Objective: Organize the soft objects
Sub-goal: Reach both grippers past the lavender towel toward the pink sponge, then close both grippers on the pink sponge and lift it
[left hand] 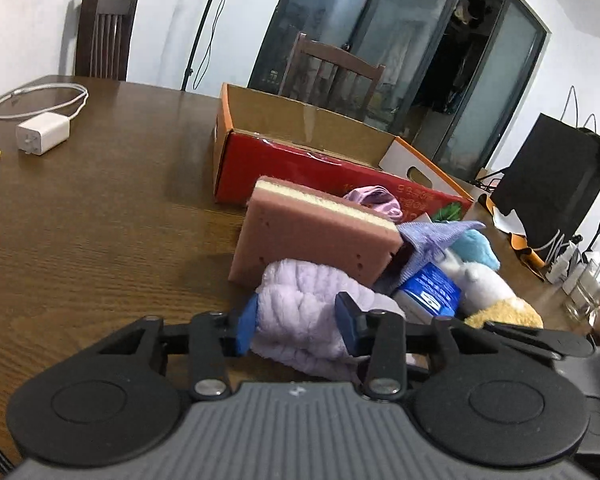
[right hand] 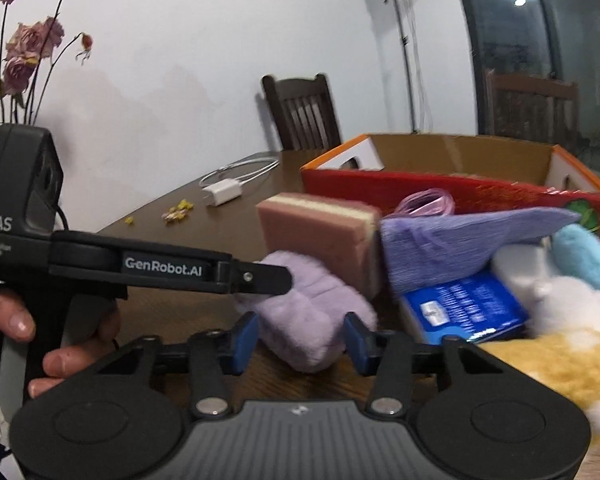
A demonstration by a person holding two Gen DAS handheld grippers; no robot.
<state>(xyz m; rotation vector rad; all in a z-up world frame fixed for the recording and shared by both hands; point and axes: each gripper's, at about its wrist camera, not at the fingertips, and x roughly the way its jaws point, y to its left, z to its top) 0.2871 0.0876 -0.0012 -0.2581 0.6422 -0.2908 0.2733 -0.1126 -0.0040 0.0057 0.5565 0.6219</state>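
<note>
A fluffy lilac headband (left hand: 300, 312) lies on the wooden table in front of a pile of soft things. My left gripper (left hand: 296, 322) has its blue pads on both sides of the headband and pressing into it. It also shows in the right wrist view (right hand: 304, 320), where my right gripper (right hand: 300, 338) is open with its pads either side of the headband's near end. Behind stand a pink sponge (left hand: 316, 236), a purple cloth (left hand: 432, 240), a blue packet (left hand: 432, 290), a white and yellow plush (left hand: 496, 296) and a pink scrunchie (left hand: 374, 200).
An open red cardboard box (left hand: 300, 160) stands behind the pile. A white charger and cable (left hand: 42, 134) lie far left. Glassware (left hand: 588, 288) and a black bag (left hand: 548, 184) stand at the right. The left gripper's body (right hand: 100, 264) crosses the right wrist view.
</note>
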